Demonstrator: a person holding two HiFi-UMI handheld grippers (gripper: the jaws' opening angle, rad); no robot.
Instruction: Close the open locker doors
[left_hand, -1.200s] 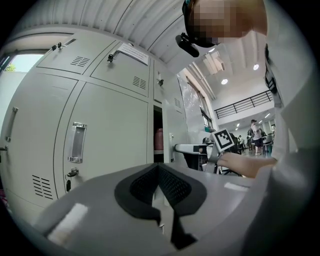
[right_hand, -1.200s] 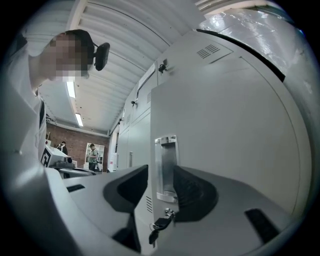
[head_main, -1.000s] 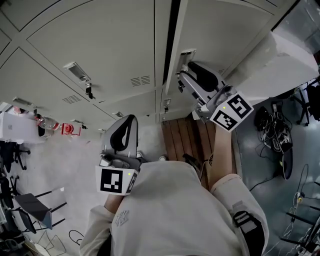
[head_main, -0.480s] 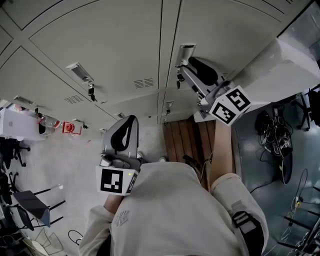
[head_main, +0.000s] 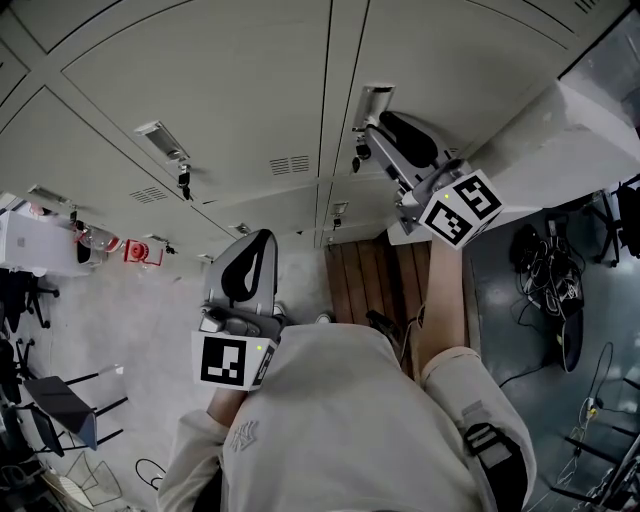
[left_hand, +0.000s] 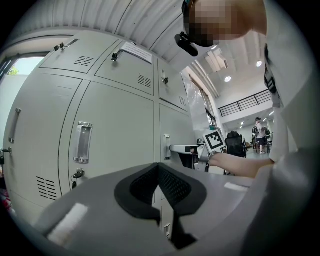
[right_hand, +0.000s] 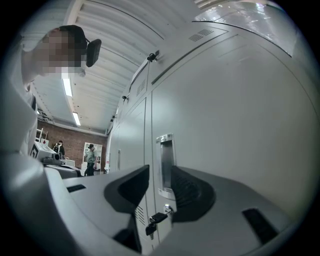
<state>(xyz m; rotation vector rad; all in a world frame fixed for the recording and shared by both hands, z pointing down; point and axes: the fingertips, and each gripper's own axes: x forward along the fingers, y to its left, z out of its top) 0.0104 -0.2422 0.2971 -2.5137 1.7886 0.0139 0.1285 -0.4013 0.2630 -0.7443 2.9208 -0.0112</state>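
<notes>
The right gripper (right_hand: 159, 175) is held, jaws apart, at the handle (head_main: 376, 98) of a flush-lying locker door (head_main: 450, 50) at upper right, apparently for pushing. The left gripper (left_hand: 159, 170) is held closed at lower left.

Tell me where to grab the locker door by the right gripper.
Take the vertical metal handle near the door edge, above the key. Come straight at the door face with the right gripper, jaws either side: it looks like a narrow upright strip, framed between the open jaws.
</notes>
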